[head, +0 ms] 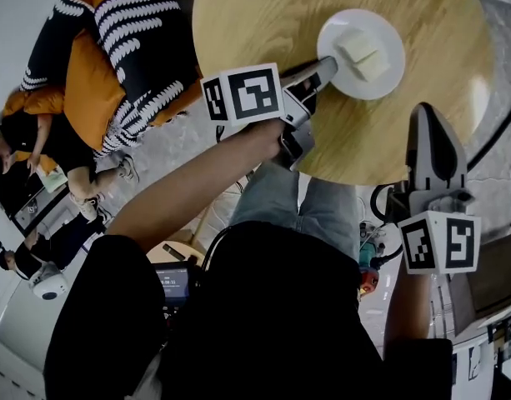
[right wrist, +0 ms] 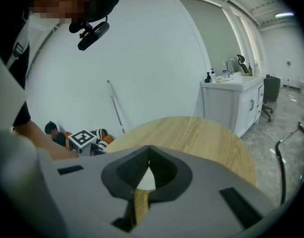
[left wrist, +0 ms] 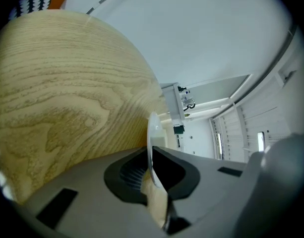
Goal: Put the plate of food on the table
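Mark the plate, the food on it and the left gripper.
plate (head: pixel 388 32): head view, bare white surface near its upper right rim.
food (head: pixel 358 47): head view, top of the upper pale piece.
left gripper (head: pixel 323 68): head view, jaw tips shut on the plate's edge.

White walls (right wrist: pixel 142 58) enclose a white sink cabinet (right wrist: pixel 231 105), a dark office chair (right wrist: pixel 269 90) and an orange couch (head: pixel 80 90).

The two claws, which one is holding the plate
The left claw, pinching the rim of the white plate over the wooden table; the right claw hangs shut and empty.
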A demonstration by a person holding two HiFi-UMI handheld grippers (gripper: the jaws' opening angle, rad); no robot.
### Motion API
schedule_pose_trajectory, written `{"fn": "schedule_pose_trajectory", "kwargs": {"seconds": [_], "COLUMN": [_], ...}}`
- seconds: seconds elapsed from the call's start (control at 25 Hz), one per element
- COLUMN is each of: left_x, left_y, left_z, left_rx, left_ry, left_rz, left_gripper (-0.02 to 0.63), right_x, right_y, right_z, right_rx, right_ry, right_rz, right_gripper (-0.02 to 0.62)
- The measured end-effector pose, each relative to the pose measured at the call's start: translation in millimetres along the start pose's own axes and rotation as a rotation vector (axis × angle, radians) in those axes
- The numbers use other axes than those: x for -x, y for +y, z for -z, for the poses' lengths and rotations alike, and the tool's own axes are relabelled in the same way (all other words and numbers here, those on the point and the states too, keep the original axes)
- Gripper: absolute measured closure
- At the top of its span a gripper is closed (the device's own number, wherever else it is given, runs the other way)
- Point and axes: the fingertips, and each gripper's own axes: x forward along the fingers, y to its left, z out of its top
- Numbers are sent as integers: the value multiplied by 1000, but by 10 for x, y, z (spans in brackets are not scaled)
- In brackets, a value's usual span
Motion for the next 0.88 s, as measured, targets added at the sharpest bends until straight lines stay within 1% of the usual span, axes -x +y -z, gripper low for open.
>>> {"fn": "schedule_pose_trajectory", "kwargs": {"seconds": [0.12,0.2,0.24,0.32,0.36,0.44,0.52,0.56,0.6,0.72,0.76,0.8,0.88], "left_x": [-16,-36,-50,-79,-90,-93,-41,-6,24,48,39,32,31], "left_y": [0,10,2,-38,-57,-86,-90,-86,-81,-75,-80,-82,-57], "left_z": [-42,-73,-82,-97,-102,-100,-84,-79,-79,-106,-117,-126,-138], "left_rx": [-34,-81,-113,-180,-212,-290,-389,-426,-442,-445,-457,-474,-515], "left_ry": [28,48,57,78,93,126,152,158,161,155,154,156,170], "left_rz": [19,24,26,42,52,62,46,36,31,35,41,46,46], "left_gripper": [588,586,575,508,485,482,482,482,482,480,466,431,386], "right_x": [-75,-137,-158,-191,-206,-219,-208,-197,-186,-182,-195,-213,-264], "right_y": [21,26,24,15,10,8,41,66,91,119,114,112,123], "right_z": [46,70,74,64,54,43,50,55,60,71,76,80,91], "right_rx": [-5,-7,-7,-5,-2,4,5,5,5,7,9,11,14], "right_ry": [10,15,16,17,15,12,13,14,14,15,17,20,27], "right_rz": [-5,-8,-9,-9,-7,-2,-1,-3,-4,-9,-10,-10,-12], "right_gripper": [586,586,586,586,586,586,586,586,586,586,586,586,586]}}
